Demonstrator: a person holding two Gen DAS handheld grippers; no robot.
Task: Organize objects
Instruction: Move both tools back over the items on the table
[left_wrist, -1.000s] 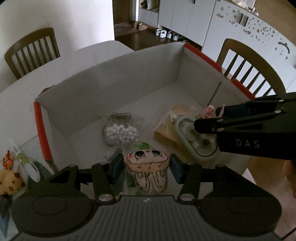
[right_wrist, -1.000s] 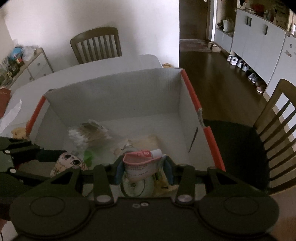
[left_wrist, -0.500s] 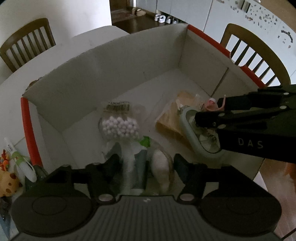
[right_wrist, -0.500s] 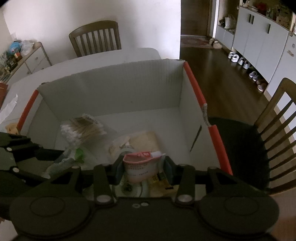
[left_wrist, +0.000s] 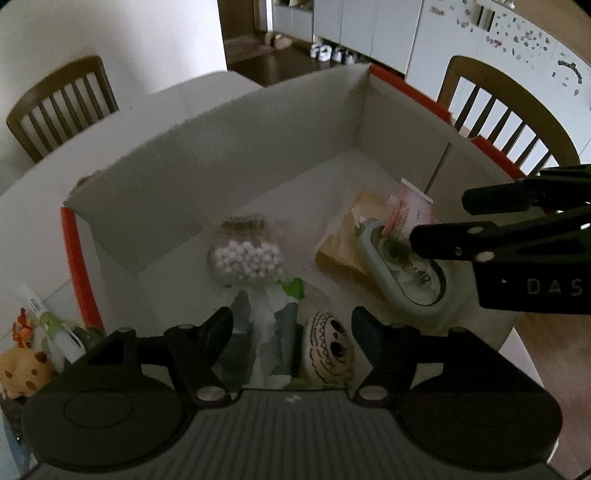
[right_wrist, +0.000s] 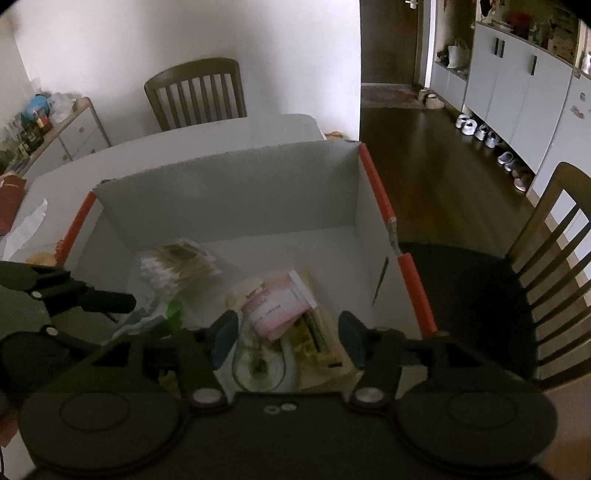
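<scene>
Both grippers hang over the cardboard box. Left gripper has its jaws parted, gripping nothing; the plush face lies below. Right gripper jaws are opening, pink tube lying loose on the box floor.

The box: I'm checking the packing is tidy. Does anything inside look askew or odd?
Yes. The pink tube lies tilted across the oval case and yellow packet rather than flat. The cartoon-face plush lies on its side beside crumpled wrappers. Nothing looks spilled or broken.
</scene>
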